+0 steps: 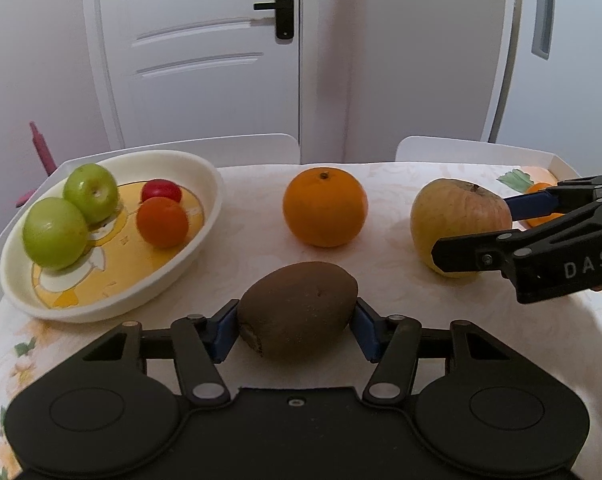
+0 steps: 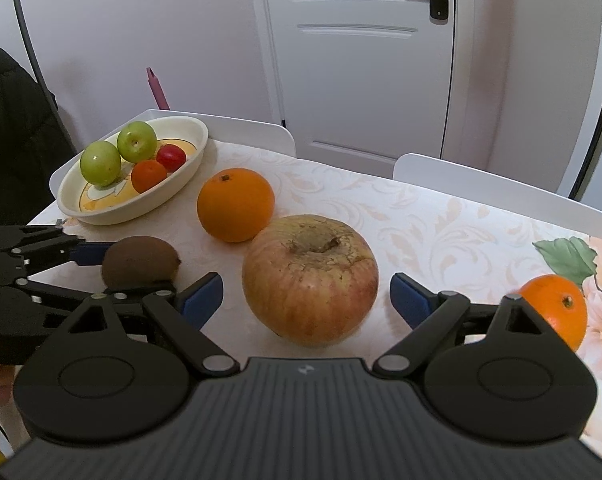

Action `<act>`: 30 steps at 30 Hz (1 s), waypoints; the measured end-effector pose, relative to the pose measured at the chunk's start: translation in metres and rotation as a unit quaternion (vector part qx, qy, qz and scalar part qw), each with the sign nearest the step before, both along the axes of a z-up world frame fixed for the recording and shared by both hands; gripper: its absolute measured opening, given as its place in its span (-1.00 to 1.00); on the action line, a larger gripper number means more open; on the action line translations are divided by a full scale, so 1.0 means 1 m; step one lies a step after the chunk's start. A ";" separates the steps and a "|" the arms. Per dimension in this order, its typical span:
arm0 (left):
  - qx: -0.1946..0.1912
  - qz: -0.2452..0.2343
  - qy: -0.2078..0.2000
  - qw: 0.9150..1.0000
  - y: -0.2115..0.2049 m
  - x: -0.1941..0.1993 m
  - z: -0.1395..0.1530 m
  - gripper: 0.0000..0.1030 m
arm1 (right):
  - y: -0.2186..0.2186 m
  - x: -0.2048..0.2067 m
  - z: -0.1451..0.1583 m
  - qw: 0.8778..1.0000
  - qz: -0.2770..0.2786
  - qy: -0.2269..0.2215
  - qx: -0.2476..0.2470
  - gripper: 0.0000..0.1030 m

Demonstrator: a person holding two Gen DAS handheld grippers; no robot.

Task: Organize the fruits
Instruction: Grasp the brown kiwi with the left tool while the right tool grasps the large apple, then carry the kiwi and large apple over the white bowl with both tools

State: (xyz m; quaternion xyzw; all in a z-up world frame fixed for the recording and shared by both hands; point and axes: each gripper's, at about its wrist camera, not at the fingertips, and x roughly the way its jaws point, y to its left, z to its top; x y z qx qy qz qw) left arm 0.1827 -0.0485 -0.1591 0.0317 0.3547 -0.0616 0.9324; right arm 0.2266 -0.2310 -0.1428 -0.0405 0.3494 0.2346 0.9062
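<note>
A brown kiwi (image 1: 297, 310) lies on the table, and my left gripper (image 1: 297, 330) is shut on it, blue pads pressing both ends; it also shows in the right wrist view (image 2: 140, 265). A large yellow-red apple (image 2: 309, 278) sits between the open fingers of my right gripper (image 2: 307, 300), with gaps on both sides; it shows in the left wrist view (image 1: 459, 226) too. A big orange (image 1: 325, 207) stands mid-table. A cream dish (image 1: 113, 300) at the left holds two green apples (image 1: 55, 232), a small orange fruit (image 1: 163, 222) and a red one (image 1: 161, 191).
A small orange (image 2: 555, 308) lies at the right on the floral tablecloth (image 2: 441, 232). Two white chair backs (image 1: 477, 152) stand behind the table, with a white door (image 1: 205, 52) beyond. A person's dark sleeve (image 2: 17, 128) is at the left.
</note>
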 end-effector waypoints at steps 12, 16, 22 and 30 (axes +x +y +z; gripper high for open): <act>-0.007 0.027 -0.009 1.000 0.019 -0.019 0.009 0.21 | 0.011 0.000 -0.004 1.000 -0.010 -0.011 -0.018 0.77; -0.008 0.034 -0.014 0.999 0.025 -0.025 0.013 0.21 | 0.012 0.000 -0.003 0.999 -0.018 -0.016 -0.029 0.73; -0.010 0.043 -0.022 0.999 0.036 -0.034 0.024 0.21 | 0.020 -0.007 0.010 0.999 -0.011 -0.024 -0.022 0.73; -0.014 0.052 -0.037 0.998 0.055 -0.042 0.049 0.21 | 0.043 -0.019 0.041 0.999 0.001 -0.038 -0.012 0.73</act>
